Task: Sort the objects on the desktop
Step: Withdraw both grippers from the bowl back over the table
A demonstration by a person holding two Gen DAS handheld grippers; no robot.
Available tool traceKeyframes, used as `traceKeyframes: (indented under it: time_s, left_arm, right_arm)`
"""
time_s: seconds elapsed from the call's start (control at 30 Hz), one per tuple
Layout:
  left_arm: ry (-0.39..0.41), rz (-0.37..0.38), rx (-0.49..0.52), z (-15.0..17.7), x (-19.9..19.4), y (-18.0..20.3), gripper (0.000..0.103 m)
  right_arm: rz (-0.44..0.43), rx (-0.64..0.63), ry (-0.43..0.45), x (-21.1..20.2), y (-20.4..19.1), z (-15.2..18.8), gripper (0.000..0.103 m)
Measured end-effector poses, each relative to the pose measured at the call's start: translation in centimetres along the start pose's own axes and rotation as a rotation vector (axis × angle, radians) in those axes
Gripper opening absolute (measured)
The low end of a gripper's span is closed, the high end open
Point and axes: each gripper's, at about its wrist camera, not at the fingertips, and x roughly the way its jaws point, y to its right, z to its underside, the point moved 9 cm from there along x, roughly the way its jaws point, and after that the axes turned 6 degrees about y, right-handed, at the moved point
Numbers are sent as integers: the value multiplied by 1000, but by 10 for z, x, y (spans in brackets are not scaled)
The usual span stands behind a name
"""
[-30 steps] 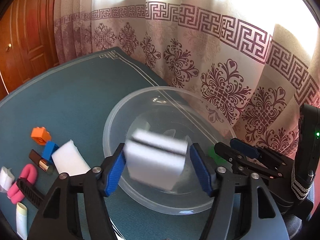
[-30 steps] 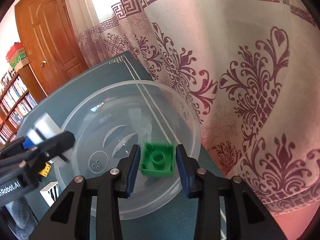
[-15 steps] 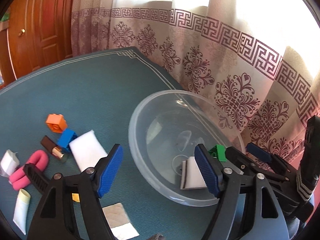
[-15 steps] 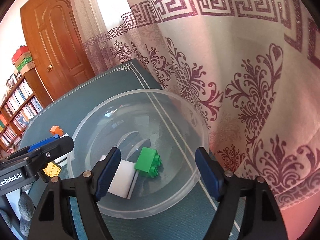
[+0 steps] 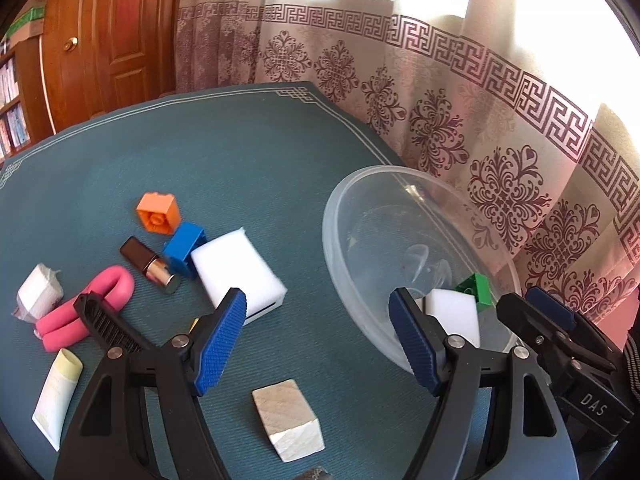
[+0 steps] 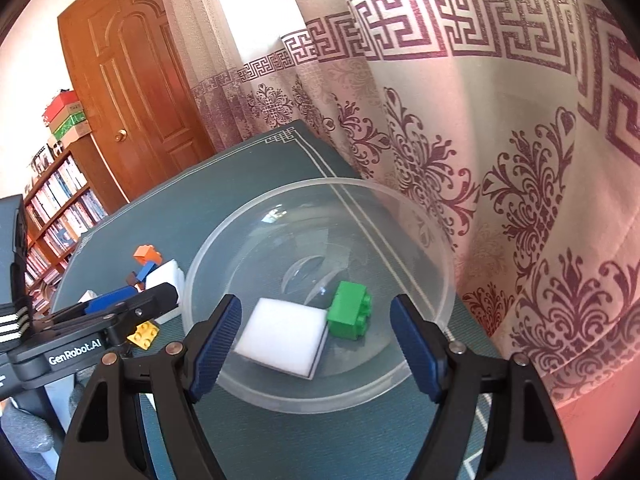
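I'm hovering the left gripper [image 5: 316,340], jaws spread and empty, left of the bowl [image 5: 340,256]. Next sponge [image 5: 238,270] is lying left of it too: light, squishy, so pinch its long sides. Right gripper [image 6: 316,346], just opened, is hanging empty over the bowl.

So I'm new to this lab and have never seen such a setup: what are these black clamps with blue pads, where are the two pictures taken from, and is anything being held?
They are two hand-held grippers, each carried by a person, with a camera looking along its fingers. One picture is from the left gripper, one from the right gripper. Both are open and hold nothing. In the clear bowl lie a white sponge and a green brick. On the teal tablecloth remain an orange brick, a blue brick, another sponge and a wooden block.
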Motion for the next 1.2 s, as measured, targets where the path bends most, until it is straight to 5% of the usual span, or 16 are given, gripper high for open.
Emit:
traceKeyframes:
  time_s: [1.2]
  left_arm:
    - [106, -153, -81, 30, -51, -106, 77]
  right_arm:
    - [-114, -77, -71, -8, -88, 61, 80]
